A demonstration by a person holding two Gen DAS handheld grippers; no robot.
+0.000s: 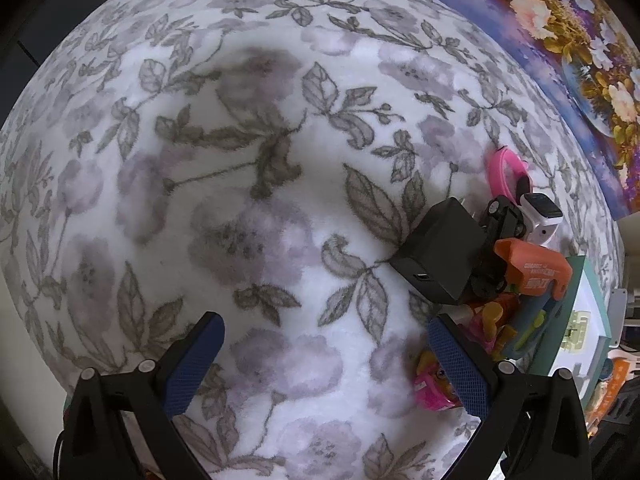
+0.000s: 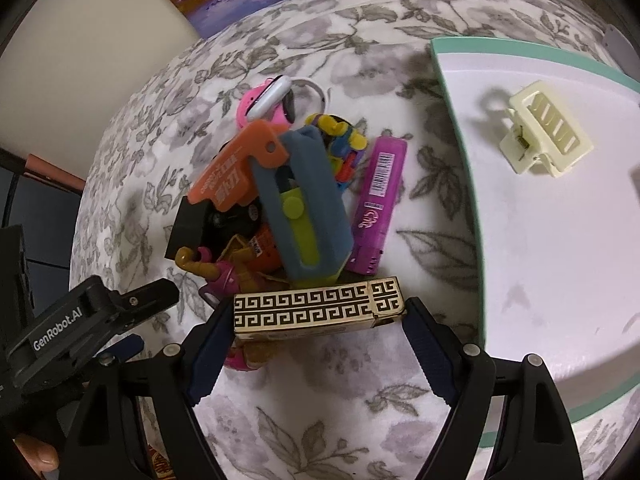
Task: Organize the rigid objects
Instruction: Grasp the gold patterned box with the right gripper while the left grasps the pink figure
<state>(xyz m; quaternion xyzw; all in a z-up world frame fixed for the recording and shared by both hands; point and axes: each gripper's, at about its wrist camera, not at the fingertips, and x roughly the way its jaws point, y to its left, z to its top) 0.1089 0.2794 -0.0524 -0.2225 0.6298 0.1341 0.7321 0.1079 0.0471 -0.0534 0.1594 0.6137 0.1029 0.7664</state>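
Left to right across the floral plush-covered surface (image 2: 304, 408). The left gripper (image 1: 326, 360) hovers over bare fabric, its jaws spread wide and holding nothing; it appears parked clear of the work, just left of the heap.

The heap of small rigid items sits toward the right side of the surface: a black cube-shaped charger (image 1: 440, 256), an orange plastic tag with printed lettering (image 2: 236, 172), a grey-blue and lime utility knife (image 2: 308, 208), a pink wristband with a white watch body (image 2: 272, 100), and a purple rectangular lighter (image 2: 378, 200) lying just right of the pile, its long axis running roughly toward the far edge.

The right gripper (image 2: 316, 320) has its jaws pinching a gold rectangular lighter with a black Greek-key pattern (image 2: 318, 308) by its two short ends. The lighter's long axis therefore runs crosswise between the jaws, left to right, level with the surface; it sits at the near side of the heap, seemingly held for lifting out.

At the right edge lies a white flat tray with a mint-green rim (image 2: 452, 128), carrying one cream plastic claw hair clip (image 2: 548, 136). It is probably the sorting destination.
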